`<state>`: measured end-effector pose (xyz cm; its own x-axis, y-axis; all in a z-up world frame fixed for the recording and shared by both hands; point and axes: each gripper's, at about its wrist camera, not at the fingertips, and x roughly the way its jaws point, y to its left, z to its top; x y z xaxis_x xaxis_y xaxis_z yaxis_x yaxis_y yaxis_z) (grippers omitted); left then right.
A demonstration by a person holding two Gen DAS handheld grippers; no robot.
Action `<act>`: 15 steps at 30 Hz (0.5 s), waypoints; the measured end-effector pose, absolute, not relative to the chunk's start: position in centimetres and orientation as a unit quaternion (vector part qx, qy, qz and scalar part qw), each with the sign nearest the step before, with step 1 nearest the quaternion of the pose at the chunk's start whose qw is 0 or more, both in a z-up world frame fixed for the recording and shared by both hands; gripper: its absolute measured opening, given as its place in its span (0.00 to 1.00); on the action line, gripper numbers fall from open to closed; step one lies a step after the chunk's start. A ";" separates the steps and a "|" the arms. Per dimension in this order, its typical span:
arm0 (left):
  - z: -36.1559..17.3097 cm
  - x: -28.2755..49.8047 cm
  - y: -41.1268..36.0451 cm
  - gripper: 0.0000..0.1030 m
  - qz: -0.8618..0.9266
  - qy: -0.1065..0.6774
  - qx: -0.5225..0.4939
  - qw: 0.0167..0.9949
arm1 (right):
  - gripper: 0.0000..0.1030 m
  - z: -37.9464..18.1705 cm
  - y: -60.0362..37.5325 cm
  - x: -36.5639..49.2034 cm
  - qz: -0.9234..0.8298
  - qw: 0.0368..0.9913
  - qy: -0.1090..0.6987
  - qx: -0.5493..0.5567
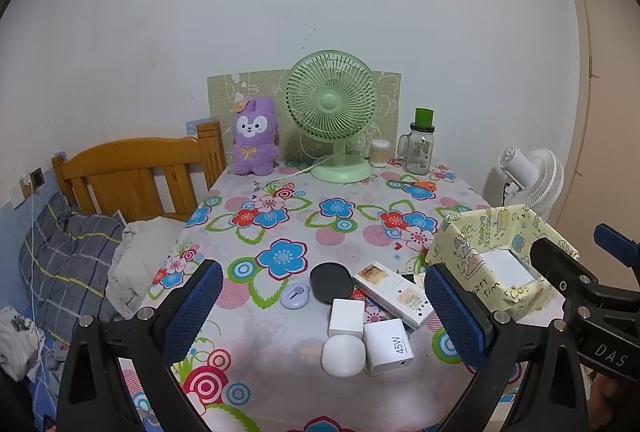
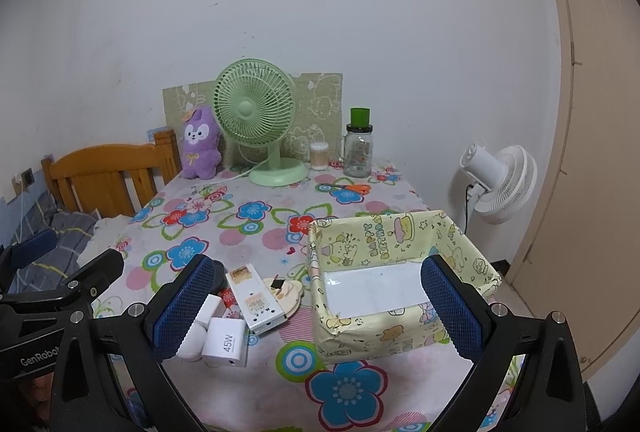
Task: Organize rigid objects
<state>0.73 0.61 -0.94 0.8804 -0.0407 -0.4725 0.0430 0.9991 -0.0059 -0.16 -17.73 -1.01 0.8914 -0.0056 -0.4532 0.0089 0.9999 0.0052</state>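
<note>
While both claws hung above the near edge of the table, neither held anything: the left gripper (image 1: 324,308) stood spread wide, its blue pads framing the clutter below without touching it, and the right gripper (image 2: 318,308) gaped just as wide, one pad over the clutter and the other over the yellow paper-wrapped box (image 2: 400,332).

Between the left fingers lay the rigid things, huddled close together: a white 45W charger (image 1: 388,346), a rounded white case (image 1: 343,355) touching it, a white cube adapter (image 1: 346,318) behind, a long white power strip (image 1: 394,294), a black round disc (image 1: 331,282) and a small lilac round gadget (image 1: 295,296). The box sat just right of them, open-topped, with only a white liner (image 2: 374,290) on its floor.

From the left wrist the disc and lilac gadget showed plainly; from the right wrist a blue pad hid them, yet a beige cartoon-shaped piece (image 2: 290,294) beside the power strip appeared, and the box interior lay fully open to view.

Farther back on the flowered tablecloth (image 1: 288,216) lay orange-handled scissors (image 1: 418,185), then a green desk fan (image 1: 331,111), a purple plush rabbit (image 1: 254,137), a tub of cotton swabs (image 1: 379,153) and a glass mug-jar with a green cap (image 1: 420,147). A wooden bed headboard (image 1: 136,171) stood left, a white floor fan (image 2: 500,183) right, against a white wall.
</note>
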 end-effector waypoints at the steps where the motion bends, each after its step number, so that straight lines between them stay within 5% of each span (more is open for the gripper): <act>1: -0.9 0.7 0.6 0.98 -0.022 0.245 0.003 0.969 | 1.00 -1.0 -17.8 -0.2 -0.004 0.973 0.232 0.003; 15: -1.0 0.7 0.4 0.95 -0.022 0.244 0.006 0.970 | 1.00 -1.1 -17.6 -0.2 -0.005 0.973 0.231 0.002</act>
<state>0.74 0.39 -0.98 0.8802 -0.0396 -0.4729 0.0458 0.9989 0.0017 -0.18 -17.63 -1.05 0.8929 -0.0092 -0.4501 0.0110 0.9999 0.0013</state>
